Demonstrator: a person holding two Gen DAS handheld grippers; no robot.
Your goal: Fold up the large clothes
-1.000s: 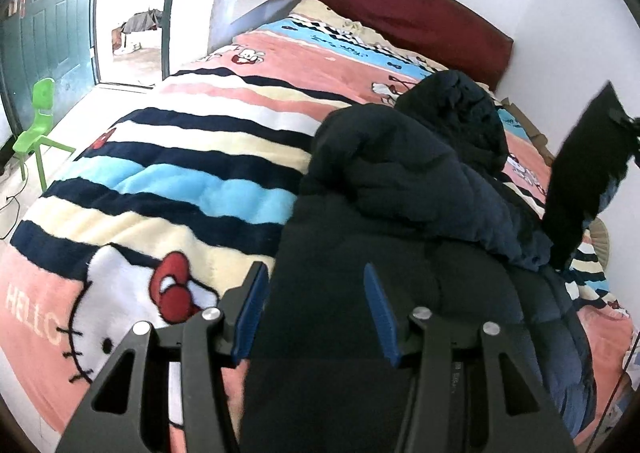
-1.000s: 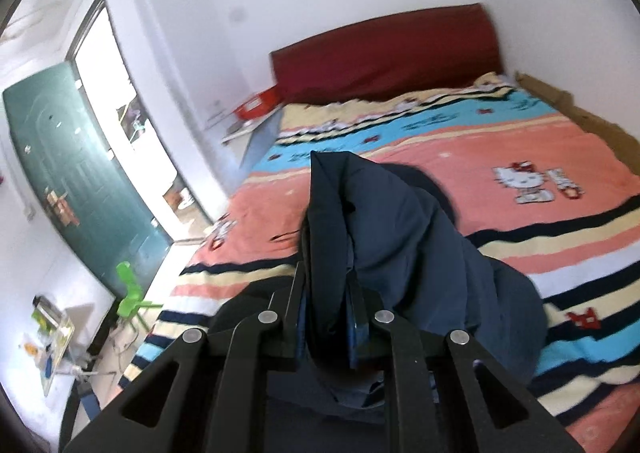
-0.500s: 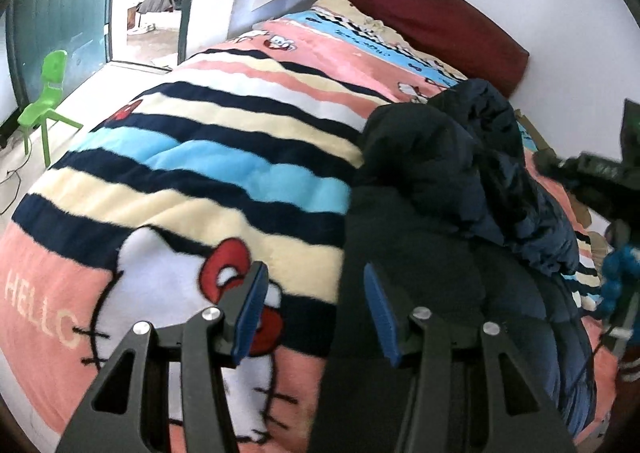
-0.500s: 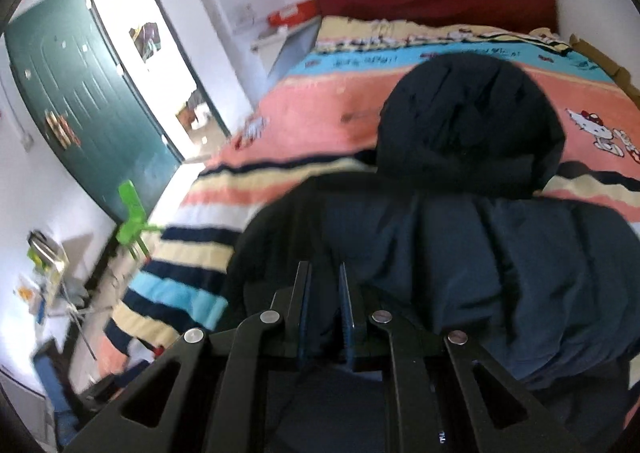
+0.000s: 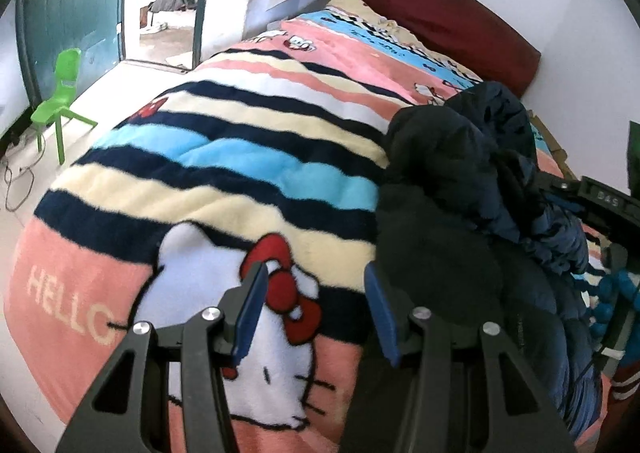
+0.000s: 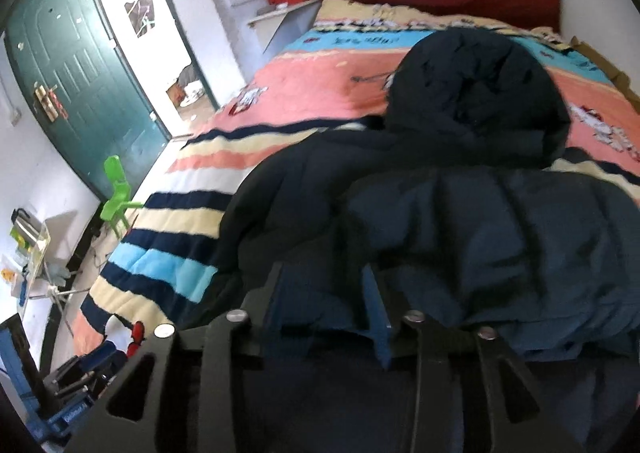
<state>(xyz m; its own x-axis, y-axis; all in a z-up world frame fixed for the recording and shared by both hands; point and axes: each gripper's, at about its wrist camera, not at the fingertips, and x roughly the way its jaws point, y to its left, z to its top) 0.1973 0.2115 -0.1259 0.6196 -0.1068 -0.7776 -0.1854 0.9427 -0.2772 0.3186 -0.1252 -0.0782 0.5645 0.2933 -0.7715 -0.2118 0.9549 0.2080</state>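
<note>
So the right gripper point(image 6: 326, 303) has just let go: a second ago its fingers were clamped on a raised fold of the dark navy puffer jacket point(image 6: 460, 213), now they've just been opening and stand apart with fabric loose between them. The flap it carried over now lies flat on the jacket, far hood up top, on the right side of the striped bed point(image 5: 208, 157). Left gripper point(image 5: 312, 307) hovers by the jacket's left edge, fingers apart, nothing held. Looks like one fold done, next edge needs grabbing
</note>
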